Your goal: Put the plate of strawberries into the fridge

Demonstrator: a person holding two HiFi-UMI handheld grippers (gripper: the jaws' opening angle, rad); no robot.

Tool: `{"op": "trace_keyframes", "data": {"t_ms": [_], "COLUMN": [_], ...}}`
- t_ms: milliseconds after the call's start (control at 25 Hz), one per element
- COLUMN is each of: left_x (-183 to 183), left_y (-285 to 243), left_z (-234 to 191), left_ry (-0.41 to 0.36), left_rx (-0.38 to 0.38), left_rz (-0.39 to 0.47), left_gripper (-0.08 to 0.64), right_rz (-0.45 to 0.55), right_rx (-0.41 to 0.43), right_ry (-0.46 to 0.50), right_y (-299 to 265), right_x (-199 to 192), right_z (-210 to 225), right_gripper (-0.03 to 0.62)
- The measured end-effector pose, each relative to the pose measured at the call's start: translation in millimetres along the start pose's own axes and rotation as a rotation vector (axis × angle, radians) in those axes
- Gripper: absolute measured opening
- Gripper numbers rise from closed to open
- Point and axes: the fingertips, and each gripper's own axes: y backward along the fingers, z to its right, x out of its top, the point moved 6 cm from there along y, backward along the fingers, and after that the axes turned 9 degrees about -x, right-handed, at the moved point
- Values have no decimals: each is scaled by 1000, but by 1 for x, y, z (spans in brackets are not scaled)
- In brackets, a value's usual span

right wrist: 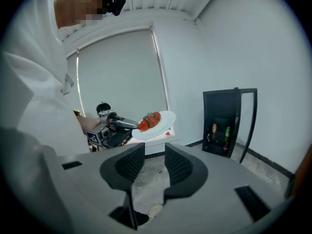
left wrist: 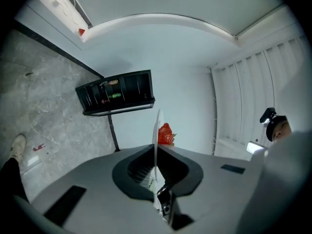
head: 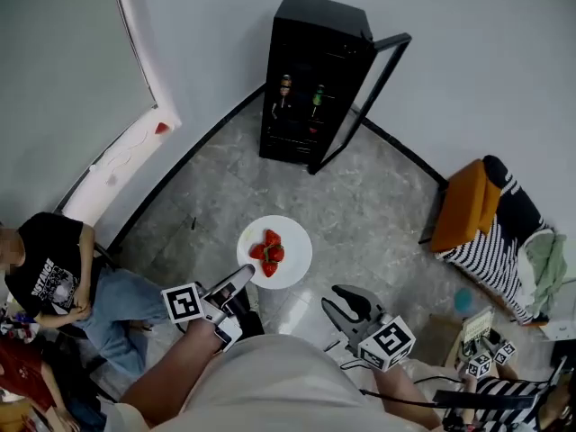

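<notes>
Here, the tall black fridge (head: 315, 79) stands in the corner of the room, its glass door (head: 387, 61) swung open to the side and 2 bottles (head: 301, 95) visible on a shelf inside. The round white plate (head: 293, 239) of red strawberries (head: 270, 253) is in the air above the grey stone floor (head: 378, 205), well apart from the fridge. The left gripper (head: 245, 275) has its jaws closed on the near rim of the plate and carries it level. The right gripper (head: 340, 306) hangs beside it with its jaws spread wide and nothing between them. Done: door open, plate lifted and held. Left to do, as judged: carry the plate across to the fridge, set it on a shelf, release it, and probably close the door.
</notes>
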Motion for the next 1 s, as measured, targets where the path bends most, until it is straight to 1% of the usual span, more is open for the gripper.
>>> {"op": "trace_keyframes", "data": {"t_ms": [80, 160, 280, 360, 480, 600, 680, 760, 840, 920, 1000], "left_x": [28, 51, 79, 96, 112, 130, 145, 155, 163, 179, 196], "left_y": [-24, -45, -70, -89, -116, -146, -171, -195, -219, -251, -287], "left_z": [-4, -9, -22, -29, -39, -54, -61, -64, -70, -77, -84], "left_ry": [-5, -8, 0, 18, 48, 48, 37, 26, 13, -13, -30], "left_rx": [-16, -22, -10, -16, -15, 12, 14, 5, 18, 28, 23], "left_rz": [-24, -50, -84, -89, -78, -62, -53, -31, 0, 27, 55], "left_gripper": [23, 23, 23, 23, 23, 23, 23, 23, 23, 23, 23], "right_rz": [-6, -1, 11, 17, 18, 20, 23, 25, 40, 57, 64], "right_rx": [-33, -56, -78, -91, -106, -109, -90, -65, -47, -36, -18], "right_ry": [9, -4, -17, -41, -61, -79, -80, -60, -15, 20, 22], "right_y": [-17, -33, -54, -67, -78, -90, -105, -116, -122, -131, -140], "right_x": [14, 27, 38, 45, 52, 54, 54, 60, 73, 87, 97], "right_z": [19, 34, 48, 62, 87, 125, 152, 178, 208, 246, 283], "right_gripper": [124, 124, 123, 123, 123, 123, 123, 123, 123, 123, 123]}}
